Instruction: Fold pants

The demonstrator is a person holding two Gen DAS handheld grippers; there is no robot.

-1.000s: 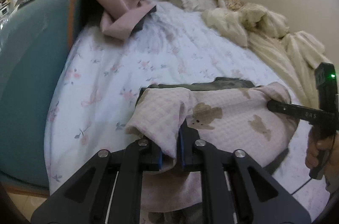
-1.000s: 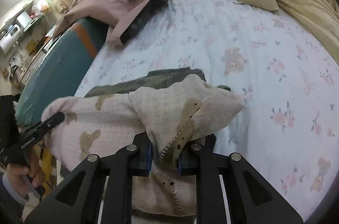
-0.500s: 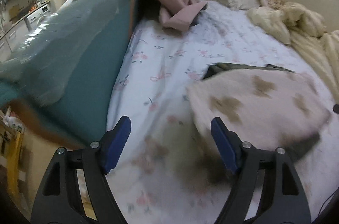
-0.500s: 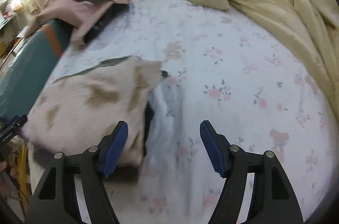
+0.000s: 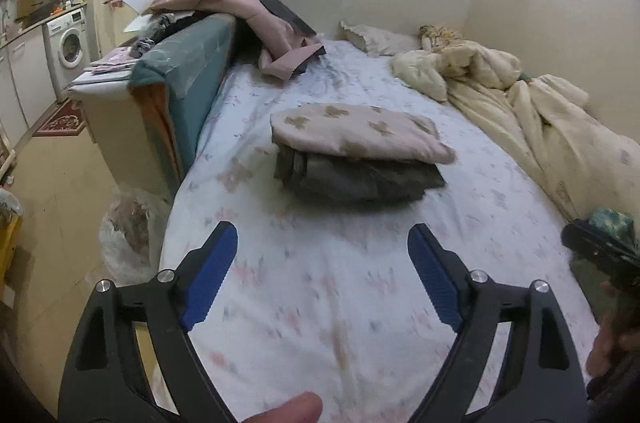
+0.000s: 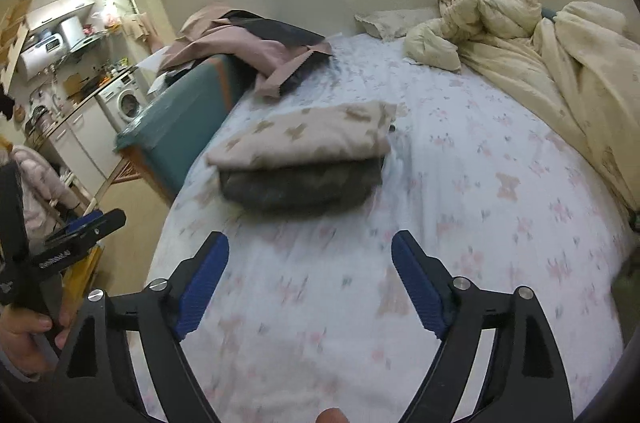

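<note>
Two garments sit stacked mid-bed: bear-print pants (image 5: 356,133) folded on a dark folded piece (image 5: 360,179), so the fold looks done. Left tool (image 5: 320,279) and right tool (image 6: 308,279) hover near, both wide and empty. I'd just tidy the corners. Quilt (image 5: 540,111) far right, pink clothes (image 5: 256,19) far left, nothing blocking.

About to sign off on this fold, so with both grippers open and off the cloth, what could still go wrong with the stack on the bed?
1. The bear-print pants overhang the dark folded garment underneath; the loose right end could sag or unfold.
2. The stack sits toward the bed's left edge; a nudge from the left gripper or right gripper could slide it floorward.
</note>
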